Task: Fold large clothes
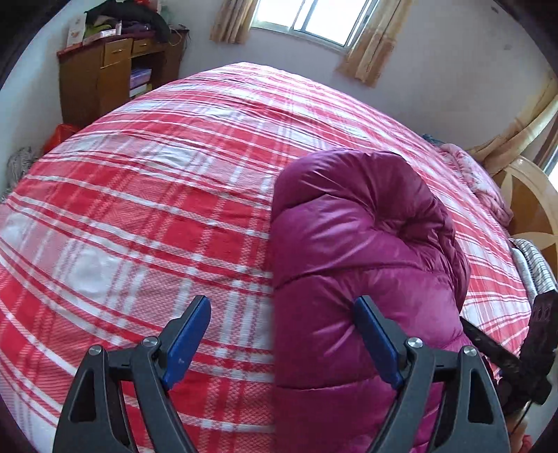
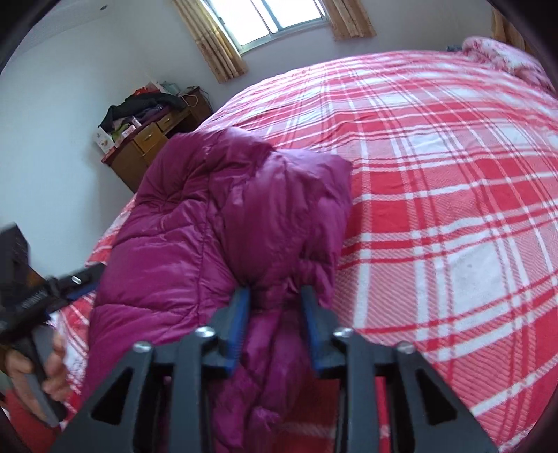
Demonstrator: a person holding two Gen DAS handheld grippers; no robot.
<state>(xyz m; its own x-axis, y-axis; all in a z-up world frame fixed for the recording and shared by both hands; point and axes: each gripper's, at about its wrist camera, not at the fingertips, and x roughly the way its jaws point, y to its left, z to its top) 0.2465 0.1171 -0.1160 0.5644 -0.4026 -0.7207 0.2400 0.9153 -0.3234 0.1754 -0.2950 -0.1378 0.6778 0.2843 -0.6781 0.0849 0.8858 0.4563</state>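
Observation:
A magenta puffer jacket [image 1: 359, 237] lies folded in a thick bundle on the red and white plaid bedspread [image 1: 157, 209]. My left gripper [image 1: 282, 306] stands wide open at the bundle's near left edge. One blue finger [image 1: 373, 334] is over the jacket and the other is over the bedspread, and neither presses on anything. In the right wrist view the jacket [image 2: 209, 216] fills the centre. My right gripper [image 2: 275, 292] is open with a bunched fold of the jacket between its pads. The left gripper [image 2: 75, 280] and the hand [image 2: 52, 366] holding it show at the left edge.
A wooden desk [image 1: 101, 76] piled with clothes stands by the far wall under a curtained window [image 1: 310, 17]. A pink quilt [image 1: 484, 181] and a wooden headboard [image 1: 533, 209] are at the right. Plaid bedspread [image 2: 453, 209] stretches right of the jacket.

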